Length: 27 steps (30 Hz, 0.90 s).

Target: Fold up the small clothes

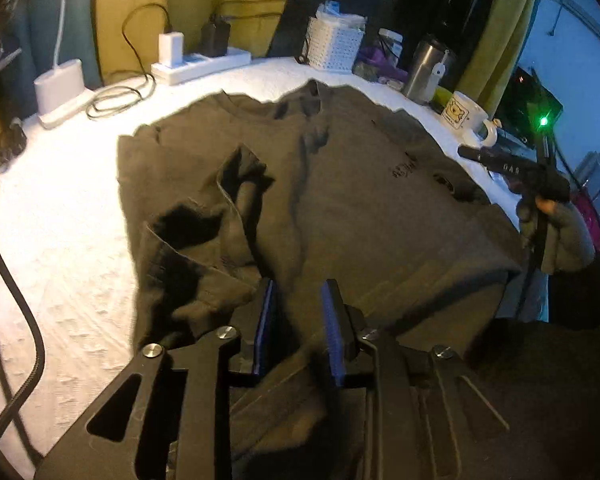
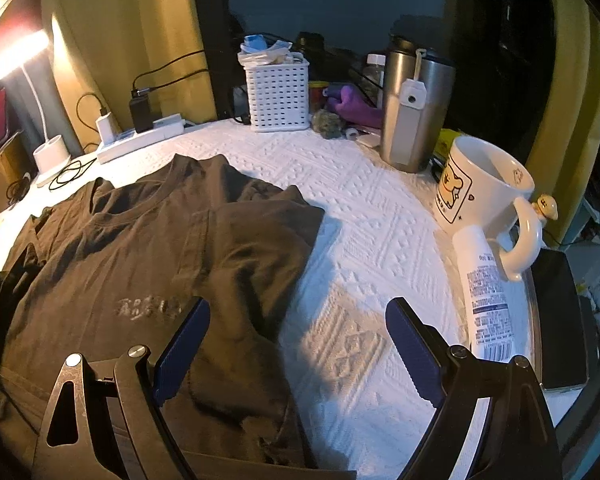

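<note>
A dark olive T-shirt (image 1: 360, 200) lies flat on the white textured table cover (image 1: 60, 220), collar toward the far side. Its left sleeve (image 1: 240, 184) is rumpled and turned up onto the body. My left gripper (image 1: 299, 284) hovers low over the near hem, its blue pads (image 1: 332, 320) narrowly apart with cloth showing through the gap. In the right wrist view the shirt (image 2: 140, 248) fills the left half. My right gripper (image 2: 299, 302) stands wide open across the shirt's right edge, one finger over cloth, the other over bare cover (image 2: 380, 220). The right gripper (image 1: 470, 153) also shows at far right, held by a sleeved hand.
Along the right edge stand a white mug (image 2: 480, 184), a steel tumbler (image 2: 416, 112) and a lying white tube (image 2: 484, 292). A white basket (image 2: 278, 92) and a power strip (image 2: 140, 140) with chargers sit at the back. A thick black cable (image 1: 16, 292) hangs at left.
</note>
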{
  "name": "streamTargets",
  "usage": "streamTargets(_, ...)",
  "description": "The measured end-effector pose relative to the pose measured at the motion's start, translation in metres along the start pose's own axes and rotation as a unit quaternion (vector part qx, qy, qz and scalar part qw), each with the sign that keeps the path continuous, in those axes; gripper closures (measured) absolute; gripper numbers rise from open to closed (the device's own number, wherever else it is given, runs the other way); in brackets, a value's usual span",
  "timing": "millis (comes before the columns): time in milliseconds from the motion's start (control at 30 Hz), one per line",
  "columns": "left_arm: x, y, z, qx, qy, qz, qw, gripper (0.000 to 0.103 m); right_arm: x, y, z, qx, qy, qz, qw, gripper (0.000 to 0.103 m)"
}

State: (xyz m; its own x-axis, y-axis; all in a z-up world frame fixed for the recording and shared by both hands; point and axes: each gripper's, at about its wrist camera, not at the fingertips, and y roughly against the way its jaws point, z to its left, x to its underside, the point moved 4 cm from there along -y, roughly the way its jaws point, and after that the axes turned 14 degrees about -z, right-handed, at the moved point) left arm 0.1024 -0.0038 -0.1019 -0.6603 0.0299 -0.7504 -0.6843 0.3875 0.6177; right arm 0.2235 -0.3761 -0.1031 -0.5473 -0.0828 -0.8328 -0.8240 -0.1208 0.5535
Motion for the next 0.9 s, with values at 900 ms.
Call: streamTargets(900,-0.003,-0.026,0.006,0.077,0.083,0.03,0.9931,0.044,0.009,-0.006,0.003,-0.004,0.0,0.013,1.0,0.013)
